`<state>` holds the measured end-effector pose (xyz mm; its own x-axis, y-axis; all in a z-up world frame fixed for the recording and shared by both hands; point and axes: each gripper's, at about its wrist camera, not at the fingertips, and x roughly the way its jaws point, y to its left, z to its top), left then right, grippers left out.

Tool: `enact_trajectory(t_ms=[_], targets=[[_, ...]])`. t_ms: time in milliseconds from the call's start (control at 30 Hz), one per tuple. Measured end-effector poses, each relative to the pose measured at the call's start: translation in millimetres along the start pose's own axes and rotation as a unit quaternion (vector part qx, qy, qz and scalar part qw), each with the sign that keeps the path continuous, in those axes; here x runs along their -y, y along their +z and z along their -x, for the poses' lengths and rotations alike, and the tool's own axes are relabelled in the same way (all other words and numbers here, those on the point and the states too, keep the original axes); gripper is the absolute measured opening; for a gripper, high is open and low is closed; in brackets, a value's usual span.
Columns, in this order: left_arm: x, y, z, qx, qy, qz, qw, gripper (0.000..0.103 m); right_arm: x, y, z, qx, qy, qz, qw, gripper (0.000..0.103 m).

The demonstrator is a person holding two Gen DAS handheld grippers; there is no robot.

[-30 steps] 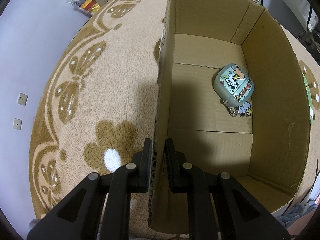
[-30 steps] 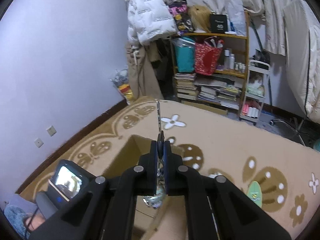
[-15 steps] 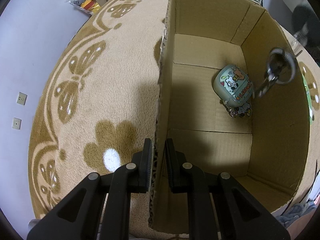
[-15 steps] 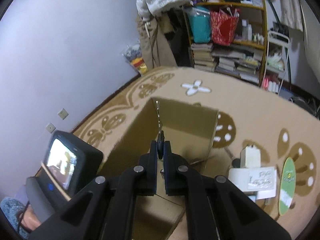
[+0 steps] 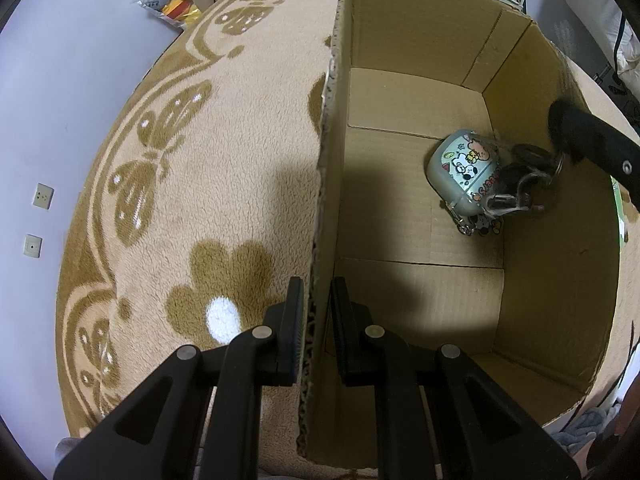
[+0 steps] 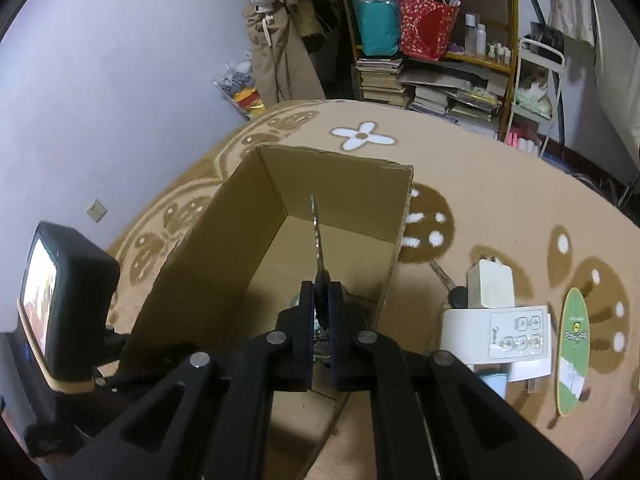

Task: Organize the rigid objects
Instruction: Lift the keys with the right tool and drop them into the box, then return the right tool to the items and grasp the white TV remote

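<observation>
Two grippers: both at one open cardboard box (image 5: 420, 12) standing on a patterned rug (image 5: 224, 168).
Left gripper (image 5: 316, 316): jaws nearly closed, one finger on each side of the box's left wall near its near corner; whether they press the card I cannot tell.
Right gripper (image 6: 321, 312): jaws closed tight on the dark head of a key (image 6: 316, 236), above the box's near right part.
Key axis: long axis runs straight ahead from the jaws, blade pointing away toward the far wall of the box, flat faces turned sideways.
Key ring (image 5: 532, 192): hangs below the jaws, blurred in the left view, low over the box floor by the right wall.
Earbud case (image 5: 464, 172): pale green with cartoon print, lying on the box floor near the right wall, just beside or under the ring; contact unclear.
Outside the box, right side on the rug: a white remote (image 6: 516, 332), a white charger (image 6: 490, 284), a green oval board (image 6: 572, 348).
</observation>
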<state>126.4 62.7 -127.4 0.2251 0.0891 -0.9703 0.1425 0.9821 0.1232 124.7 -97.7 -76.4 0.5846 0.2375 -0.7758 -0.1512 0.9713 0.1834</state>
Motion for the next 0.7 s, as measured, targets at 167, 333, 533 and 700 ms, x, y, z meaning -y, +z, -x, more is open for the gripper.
enact_trajectory(t_ms=[167,333,533,700], targets=[[0.3,-0.3,-0.2,0.0,-0.001,0.0,1.0,0.013,3.6,1.4,6.7,0.005,-0.002,0.002,1.0,0.011],[-0.9,0.1,-0.3,-0.001,-0.001,0.0,1.0,0.013,11.4,3.1,19.4,0.014,-0.014,0.001,1.0,0.04],[0.3,0.3,0.6,0.0,0.001,-0.001,1.0,0.013,31.7,8.1,34.2,0.036,-0.027,-0.028,0.999,0.085],[-0.1,1.1,1.3,0.0,0.0,-0.001,1.0,0.013,54.9,9.9,39.6,0.033,-0.047,-0.047,0.997,0.096]])
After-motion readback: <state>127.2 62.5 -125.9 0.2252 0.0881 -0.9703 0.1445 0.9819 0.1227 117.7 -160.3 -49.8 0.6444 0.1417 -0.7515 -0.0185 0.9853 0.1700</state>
